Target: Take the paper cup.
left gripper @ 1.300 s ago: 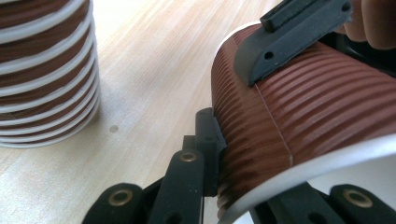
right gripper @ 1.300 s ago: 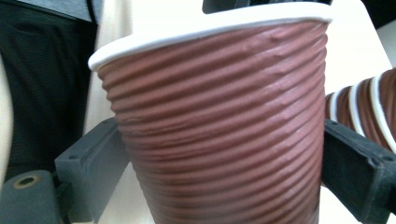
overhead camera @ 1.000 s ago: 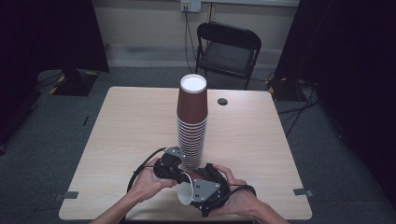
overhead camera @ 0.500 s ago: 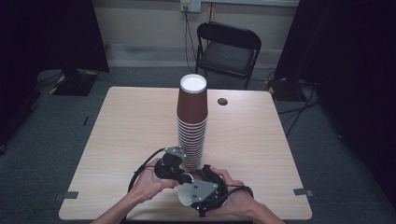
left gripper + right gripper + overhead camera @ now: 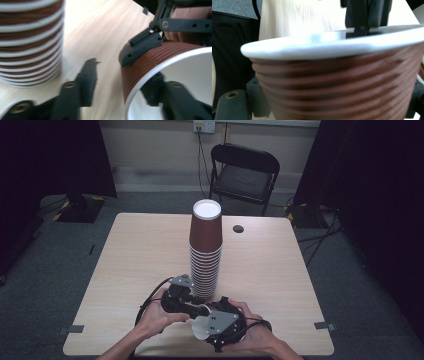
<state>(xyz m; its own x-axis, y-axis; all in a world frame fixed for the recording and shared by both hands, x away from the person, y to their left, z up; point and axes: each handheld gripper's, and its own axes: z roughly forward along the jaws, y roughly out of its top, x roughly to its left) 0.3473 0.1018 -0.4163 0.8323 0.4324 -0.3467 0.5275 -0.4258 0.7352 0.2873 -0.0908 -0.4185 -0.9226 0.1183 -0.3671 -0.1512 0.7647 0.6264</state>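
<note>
- The left gripper (image 5: 196,309) is standing released, its jaws having just been opening: in the left gripper view one jaw is reaching inside the mouth of the loose cup (image 5: 172,75) and the other is hanging outside over the table (image 5: 110,32), so the cup's rim is lying between them with neither pad pressing on it
- The right gripper (image 5: 215,322) is clenched on that same loose cup, one black jaw lying across the ribbed brown wall in the left gripper view, and the cup's wall is sitting right against the camera in the right gripper view (image 5: 337,82)
- The cup's long axis is lying roughly level, its white mouth (image 5: 200,327) facing toward the left gripper and the person's side of the table, its base pointing away into the right gripper
- The right hand (image 5: 257,335) is the nearer one, already carrying the cup; the left hand (image 5: 157,312) is sitting just beside it
- The cup stack (image 5: 205,252) is standing upright just beyond both grippers, close to the left gripper's outer jaw (image 5: 30,42)
- By my judgement, the coming move is turning on the cup's mouth being swung from level to facing down over the stack's top
</note>
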